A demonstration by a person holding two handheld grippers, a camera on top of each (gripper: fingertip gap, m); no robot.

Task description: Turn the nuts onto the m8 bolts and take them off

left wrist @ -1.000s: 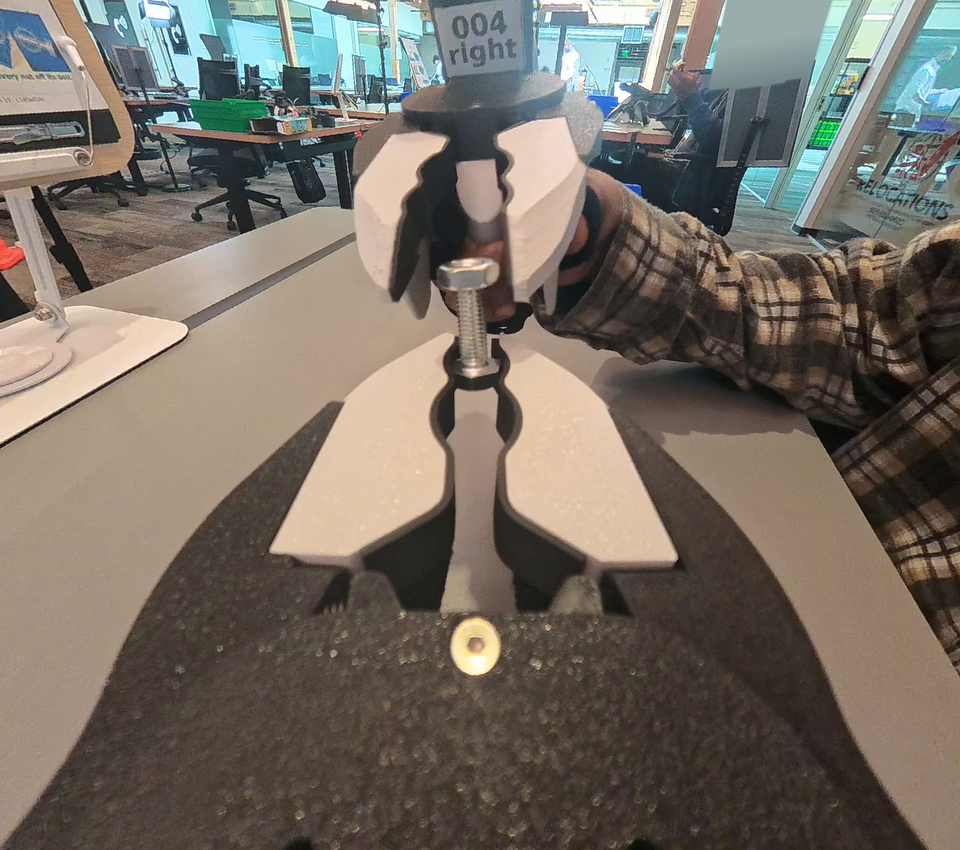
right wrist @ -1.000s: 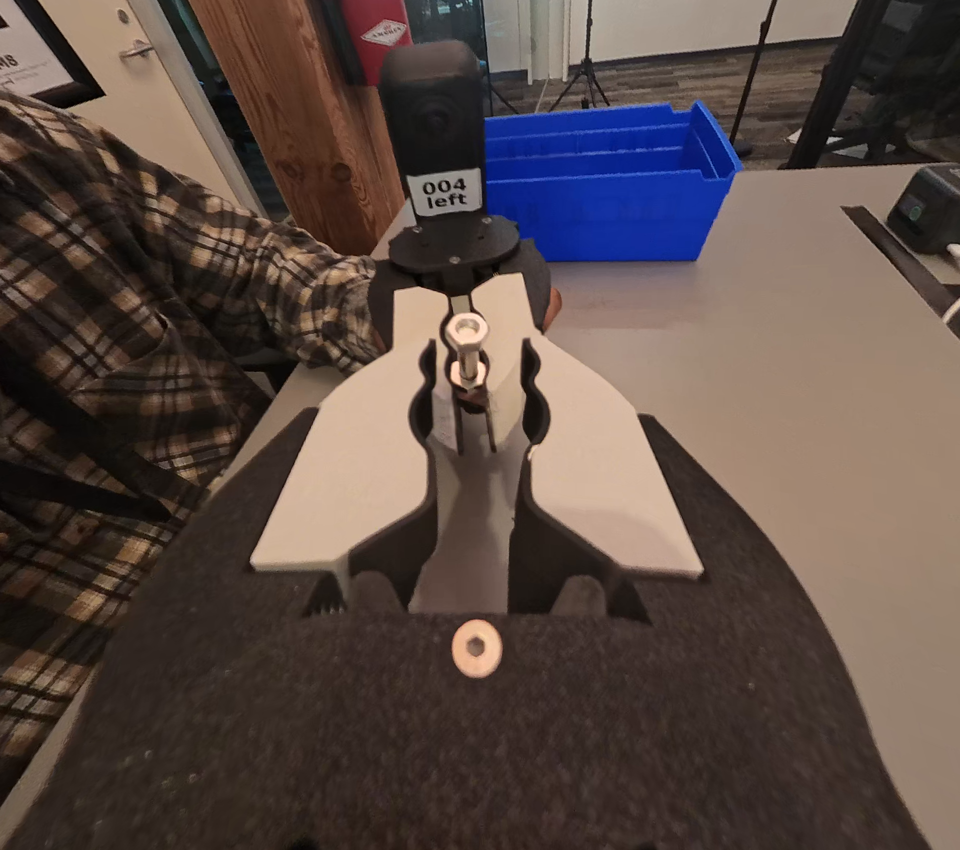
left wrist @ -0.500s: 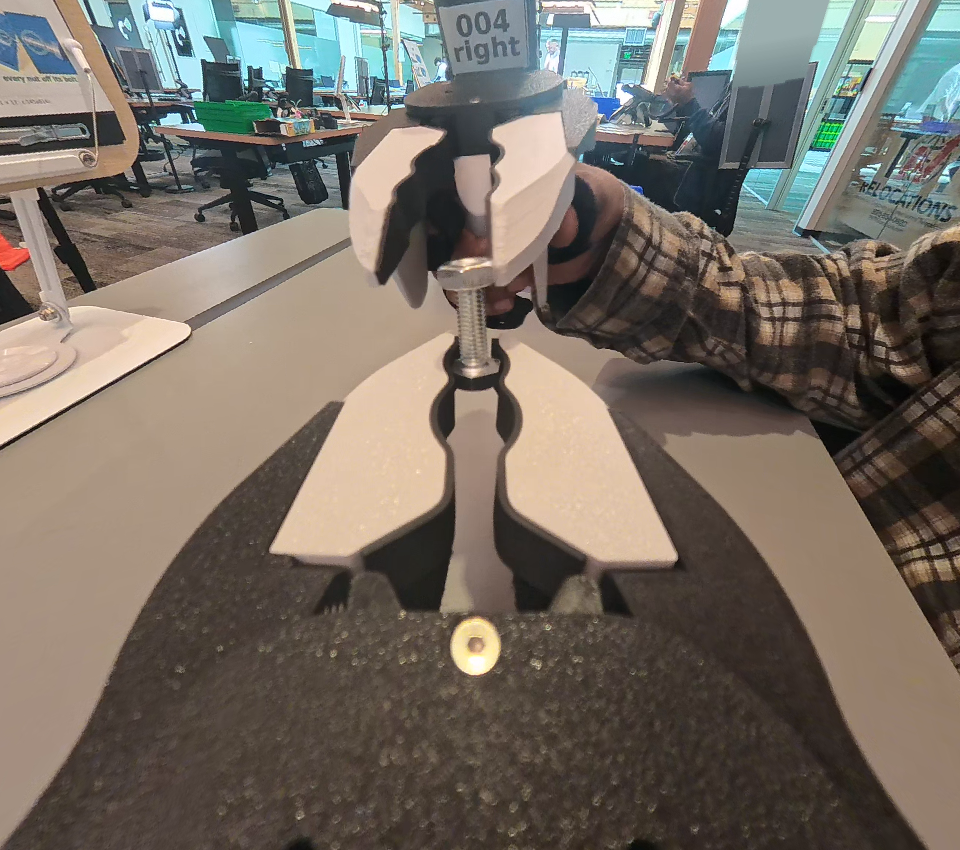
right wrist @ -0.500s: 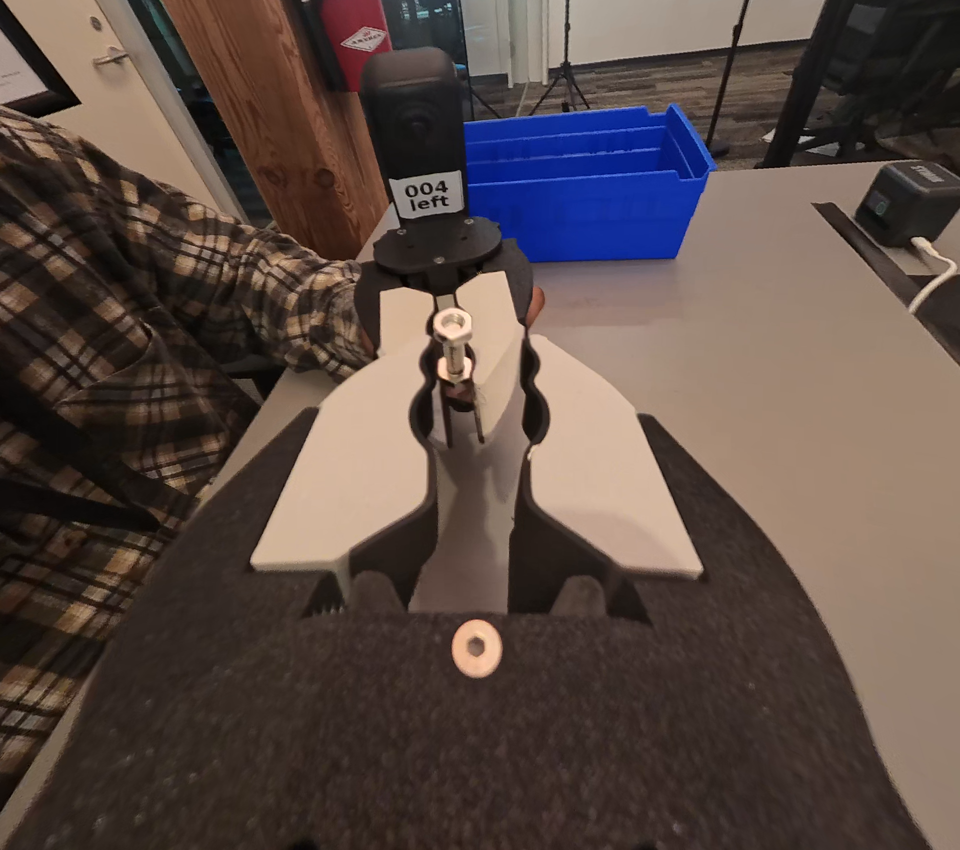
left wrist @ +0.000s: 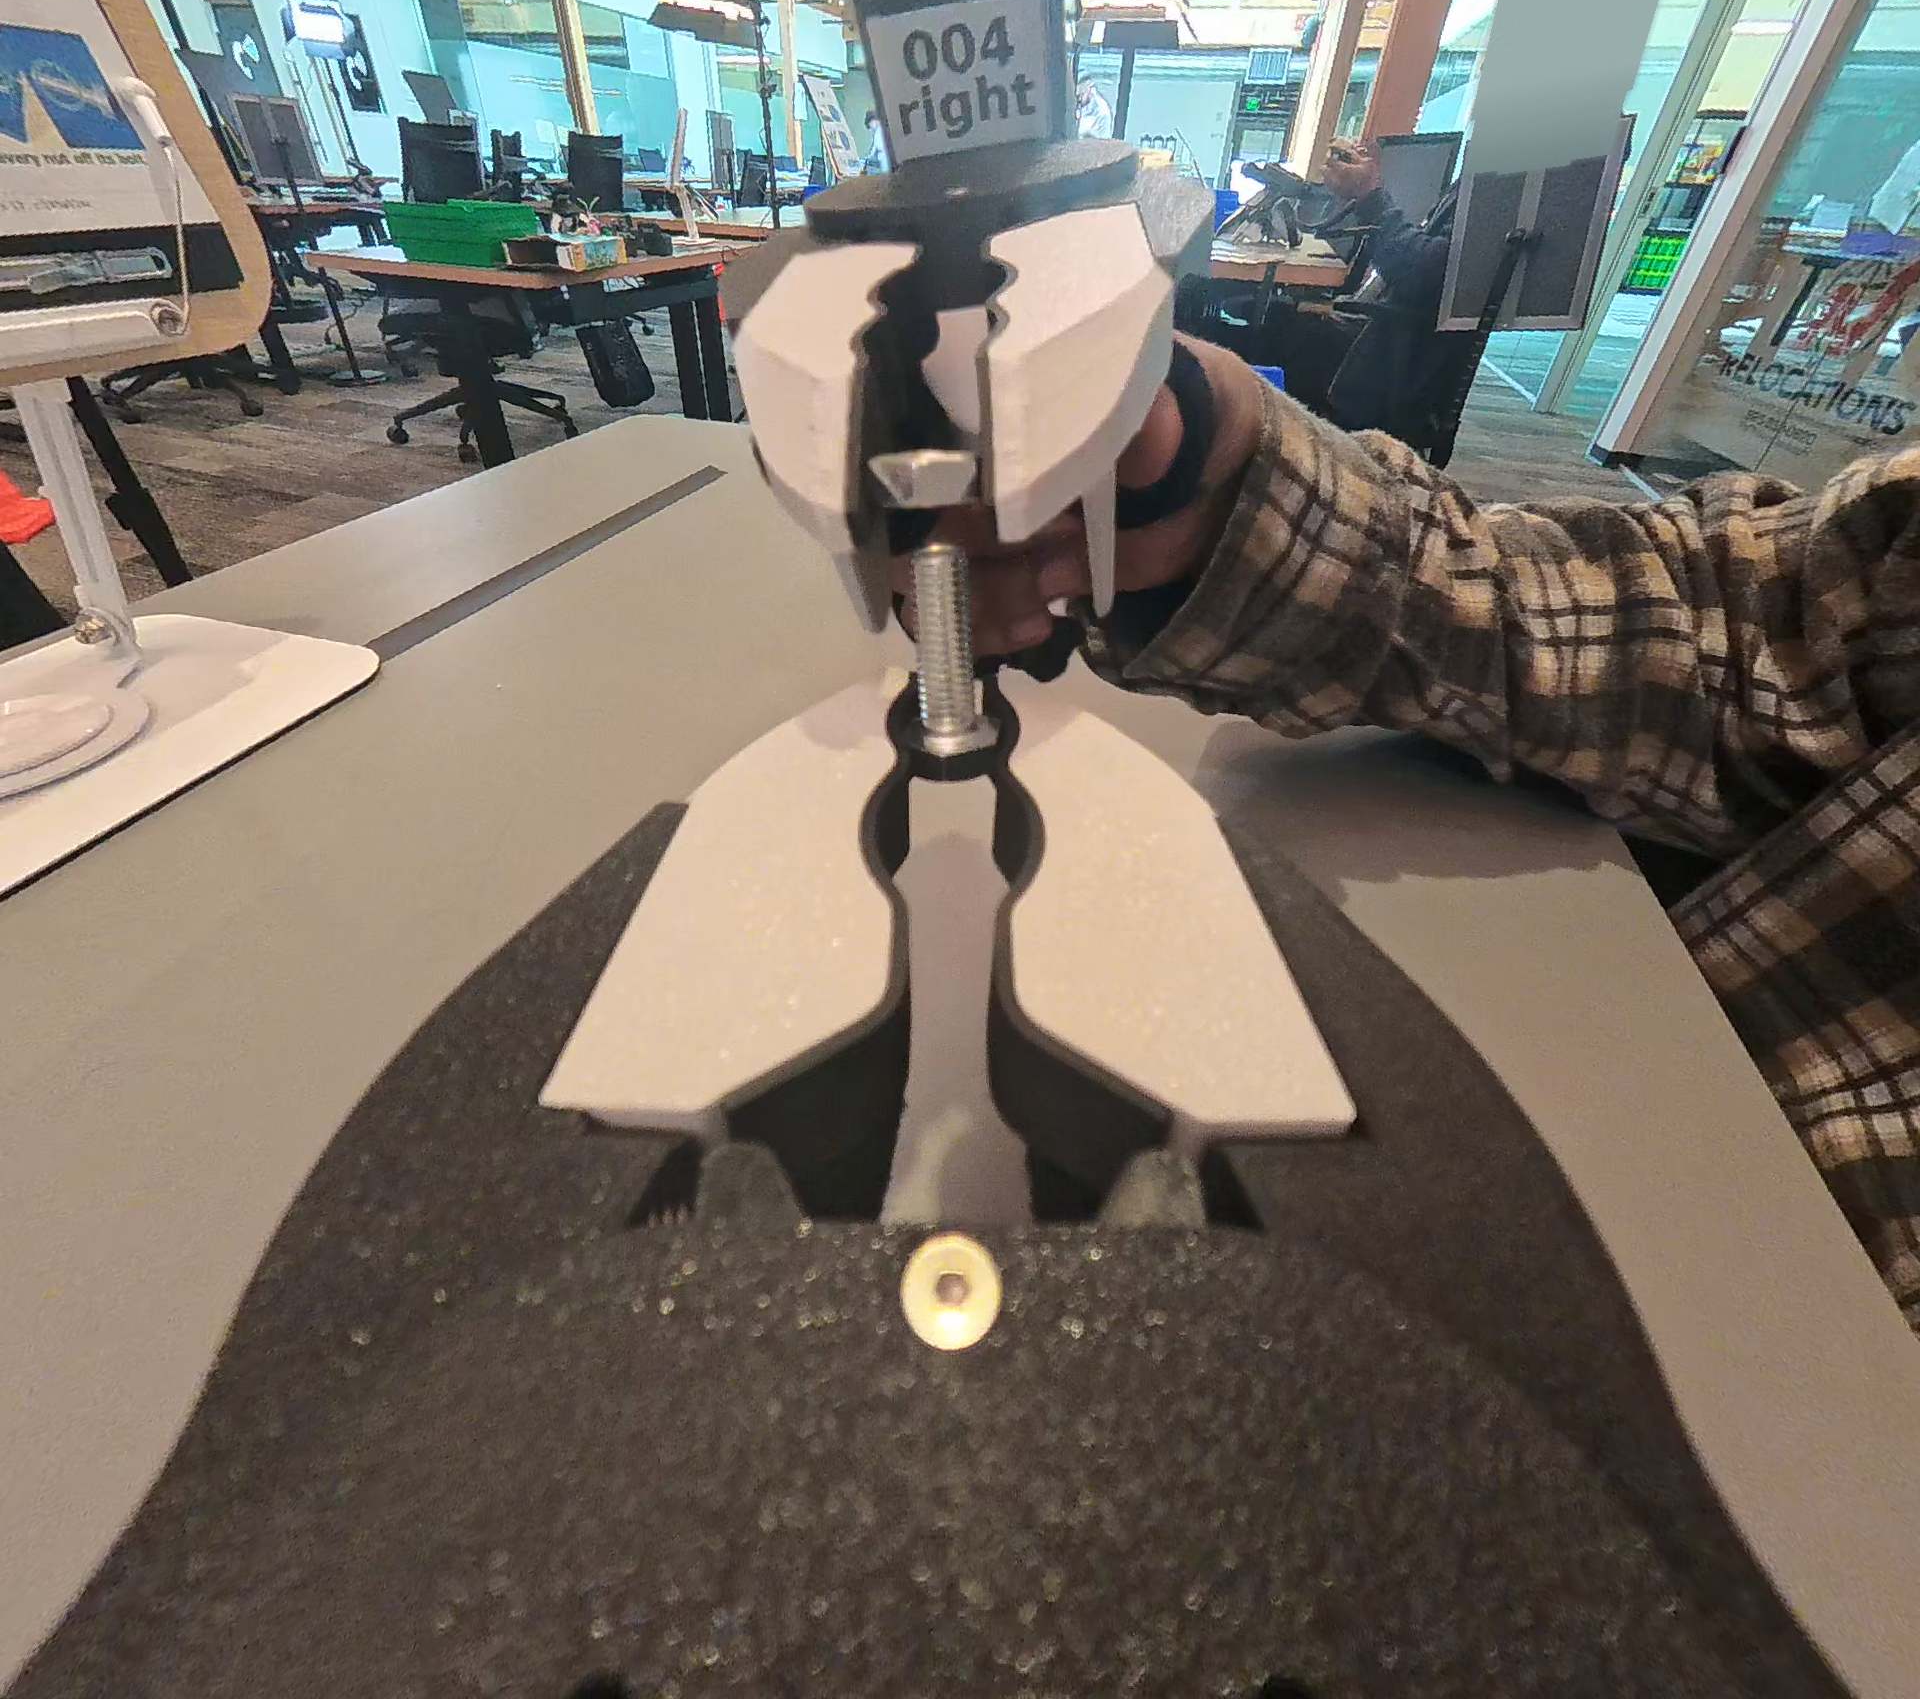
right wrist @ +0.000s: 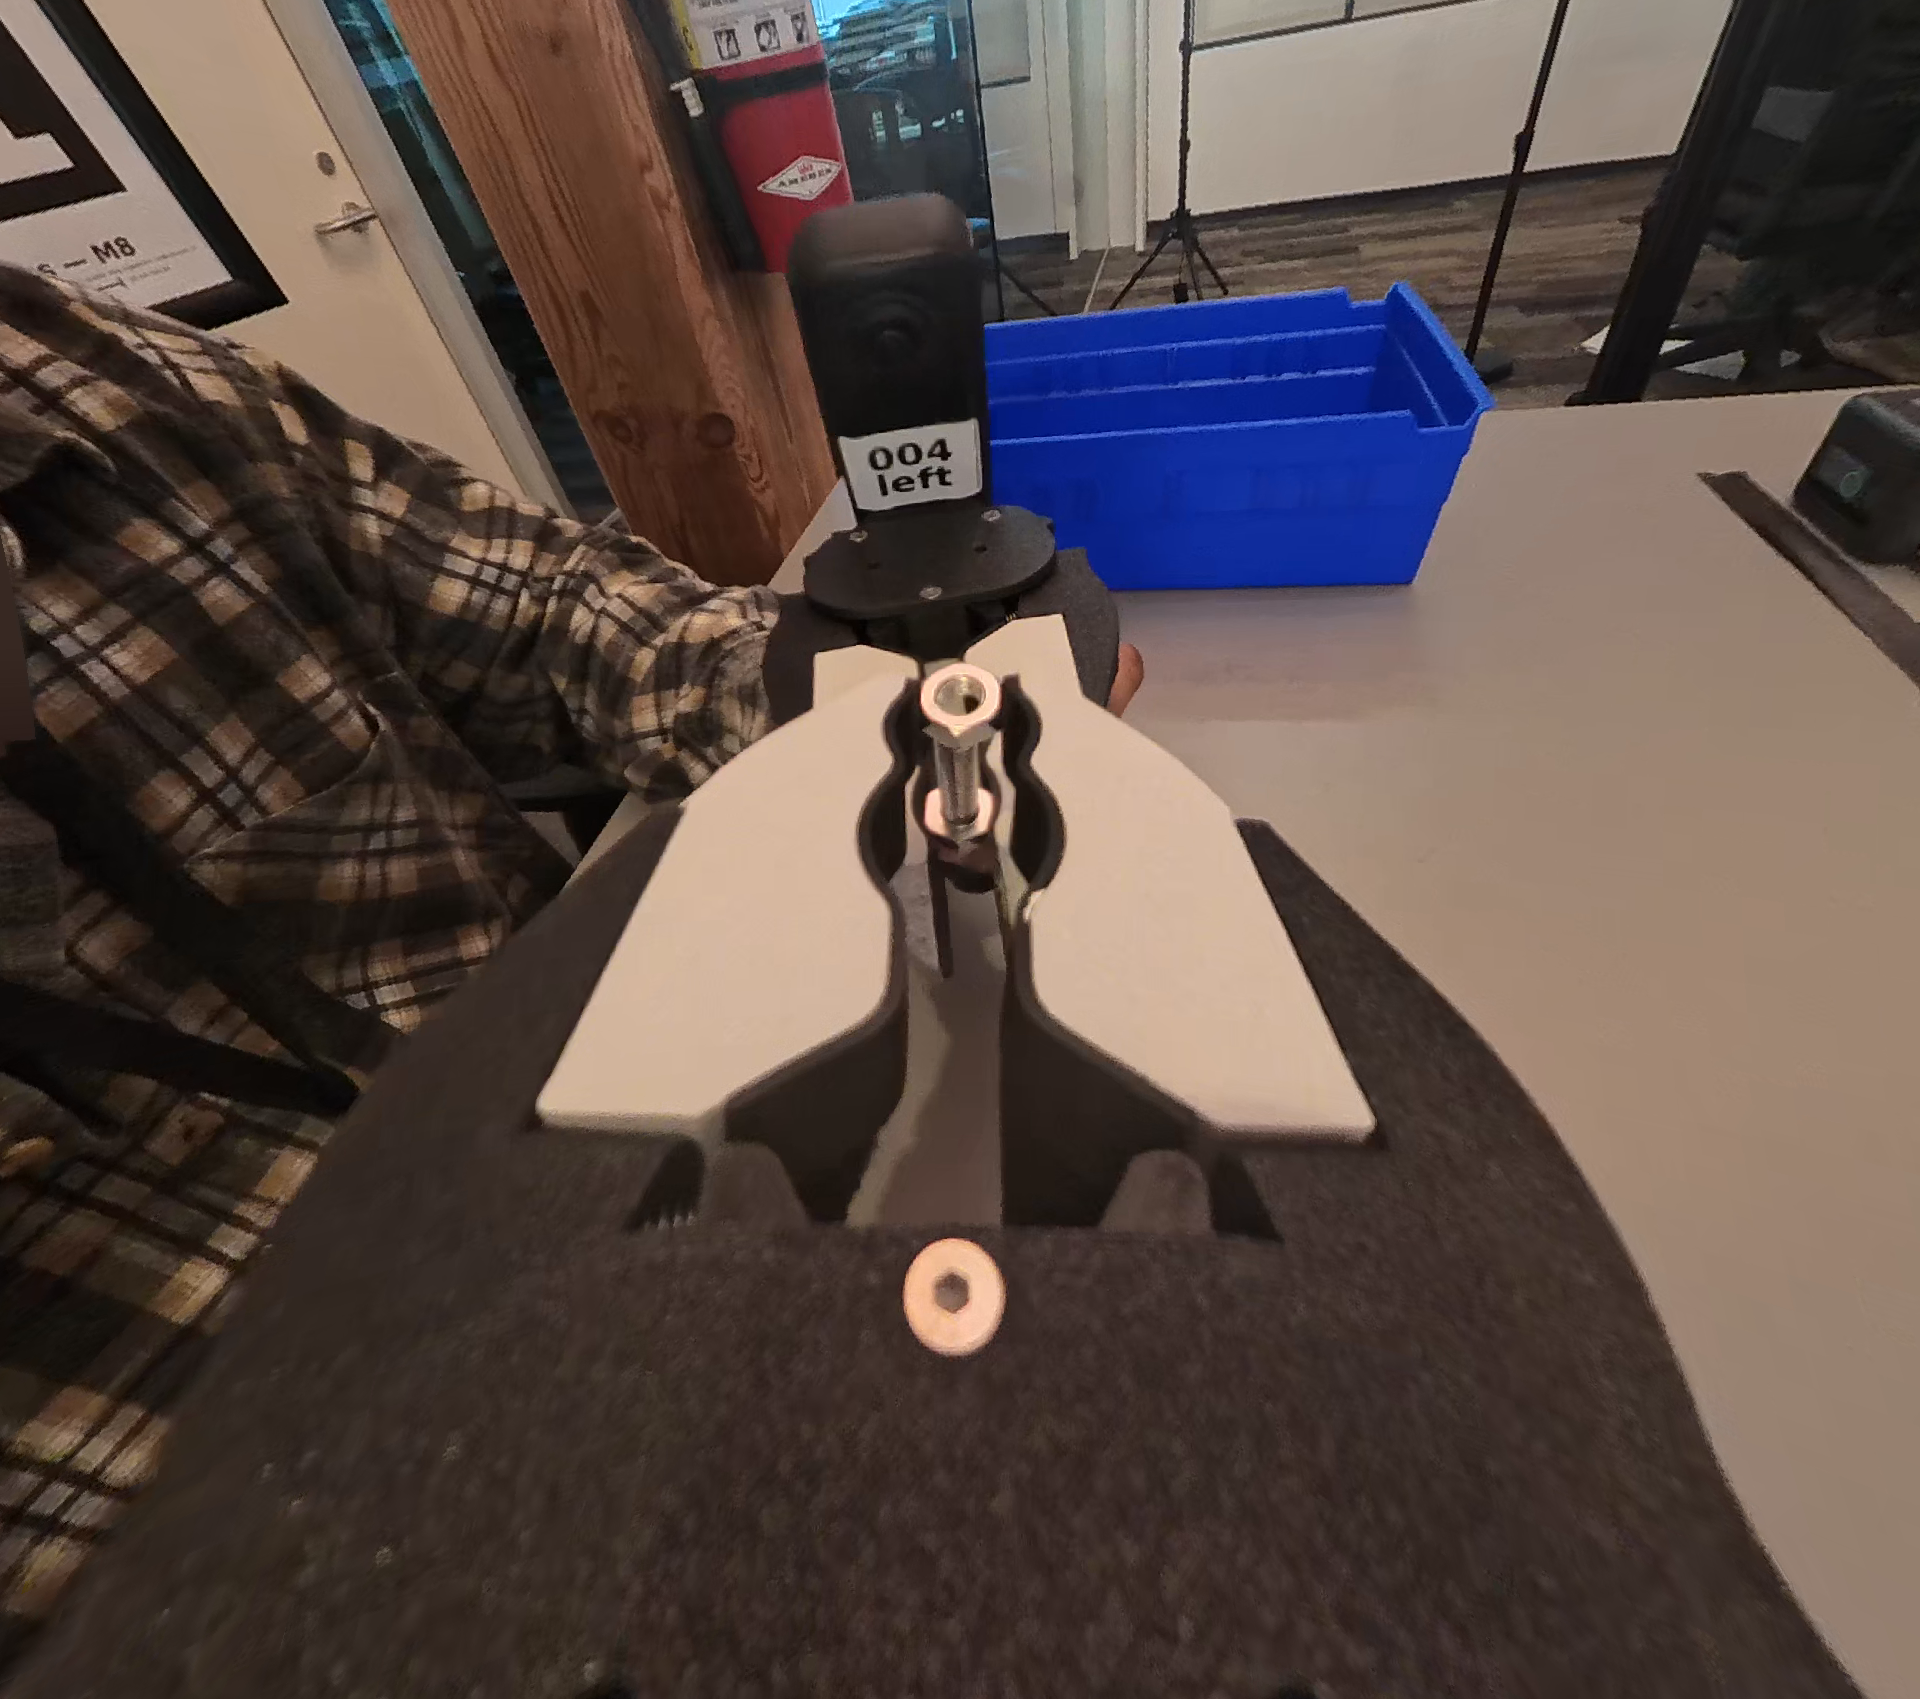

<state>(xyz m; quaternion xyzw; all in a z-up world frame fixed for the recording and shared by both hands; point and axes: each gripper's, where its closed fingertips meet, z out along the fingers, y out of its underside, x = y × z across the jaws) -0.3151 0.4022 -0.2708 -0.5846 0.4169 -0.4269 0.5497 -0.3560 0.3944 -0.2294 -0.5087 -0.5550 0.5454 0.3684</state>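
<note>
Zinc-bright threaded bolt (left wrist: 941,641) spans the two white, scallop-edged hand-held grippers above the matte grey bench (left wrist: 312,870): the left hand-held gripper (left wrist: 948,740) pinches its hex nut (left wrist: 951,735), the right hand-held gripper (right wrist: 961,802) clamps its hexagonal head.

the grey table (right wrist: 1558,818) lies bare to the right of the two facing grippers, up to a blue bin (right wrist: 1226,486) at its far edge and a black device (right wrist: 1860,486) by a dark slot. on the other side, a white stand base (left wrist: 177,693) sits near the table edge, and a plaid sleeve (left wrist: 1507,610) crosses the surface.
</note>
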